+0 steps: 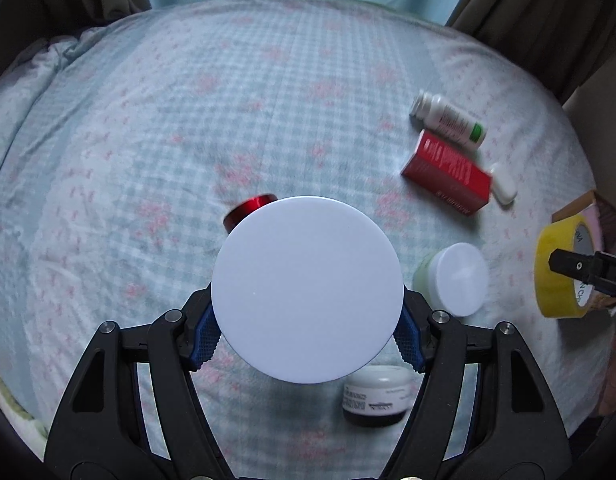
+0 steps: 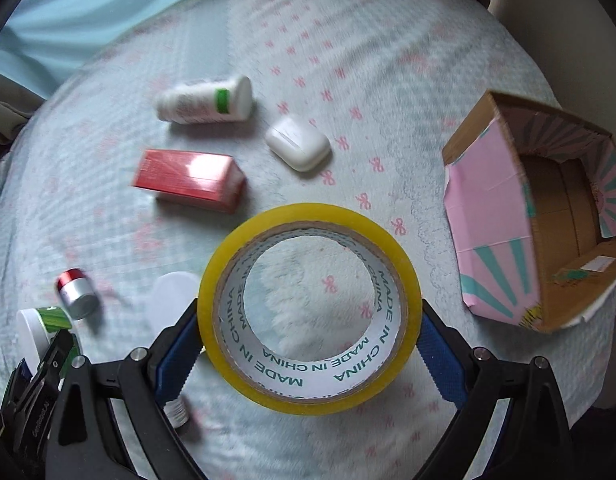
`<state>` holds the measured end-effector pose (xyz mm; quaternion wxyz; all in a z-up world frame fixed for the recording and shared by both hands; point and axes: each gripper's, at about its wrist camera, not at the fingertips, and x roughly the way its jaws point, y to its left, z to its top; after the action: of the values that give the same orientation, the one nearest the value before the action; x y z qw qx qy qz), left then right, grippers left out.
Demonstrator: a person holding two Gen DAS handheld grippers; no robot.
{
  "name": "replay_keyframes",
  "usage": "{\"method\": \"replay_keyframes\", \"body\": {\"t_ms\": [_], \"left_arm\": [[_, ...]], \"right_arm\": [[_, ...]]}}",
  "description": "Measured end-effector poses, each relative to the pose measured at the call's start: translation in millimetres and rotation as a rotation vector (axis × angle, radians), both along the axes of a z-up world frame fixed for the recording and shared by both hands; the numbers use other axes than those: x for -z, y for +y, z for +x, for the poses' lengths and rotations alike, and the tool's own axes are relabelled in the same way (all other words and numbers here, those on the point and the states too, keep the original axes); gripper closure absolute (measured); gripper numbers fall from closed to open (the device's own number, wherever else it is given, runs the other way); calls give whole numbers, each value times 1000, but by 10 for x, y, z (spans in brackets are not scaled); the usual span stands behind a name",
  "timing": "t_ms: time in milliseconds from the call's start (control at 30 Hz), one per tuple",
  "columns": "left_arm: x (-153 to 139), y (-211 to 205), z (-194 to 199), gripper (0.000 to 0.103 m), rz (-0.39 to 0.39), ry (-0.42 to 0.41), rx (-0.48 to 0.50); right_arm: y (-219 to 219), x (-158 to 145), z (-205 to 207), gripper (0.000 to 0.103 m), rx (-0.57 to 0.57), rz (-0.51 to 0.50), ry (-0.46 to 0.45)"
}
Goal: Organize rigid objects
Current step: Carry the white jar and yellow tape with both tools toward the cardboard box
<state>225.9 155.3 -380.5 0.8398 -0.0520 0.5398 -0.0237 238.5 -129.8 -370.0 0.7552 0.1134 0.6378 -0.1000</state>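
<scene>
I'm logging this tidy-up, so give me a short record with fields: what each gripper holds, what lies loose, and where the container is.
left gripper: shut on a round white lid
right gripper: shut on a yellow tape roll
surface: checked bedsheet
loose items: white bottle, red box, white case, red-capped vial, dark jar
container: open cardboard box, on its side, right of the tape roll

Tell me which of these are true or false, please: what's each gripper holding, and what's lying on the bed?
1. The right gripper holds a yellow tape roll. True.
2. The left gripper is empty. False: its jaws clamp a white round lid.
3. The cardboard box is full. False: it looks empty.
4. The red box lies flat on the bedsheet. True.
5. The white bottle stands upright. False: it lies on its side.
</scene>
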Motion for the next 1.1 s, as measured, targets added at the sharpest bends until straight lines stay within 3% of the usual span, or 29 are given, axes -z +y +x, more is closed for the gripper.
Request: {"method": "replay_keyframes", "body": {"t_ms": [300,500,833,1100], "left_arm": [[-884,-84,-136,35,33,-87,84],[-1435,-418,-285,35,22,-134,116],[-2225,-1621,-571,35,-33,-200,169],[-2476,-2919,-587,35,-46,-222,243]], "right_arm": [[182,-805,-312,7,-84,79,-82],[-97,-1332,-566,7,-73,129,-152],[-1373,-2026,-937,7,-76,90,-239],[-2533,-2061,-963,7,-100,37,-206]]}}
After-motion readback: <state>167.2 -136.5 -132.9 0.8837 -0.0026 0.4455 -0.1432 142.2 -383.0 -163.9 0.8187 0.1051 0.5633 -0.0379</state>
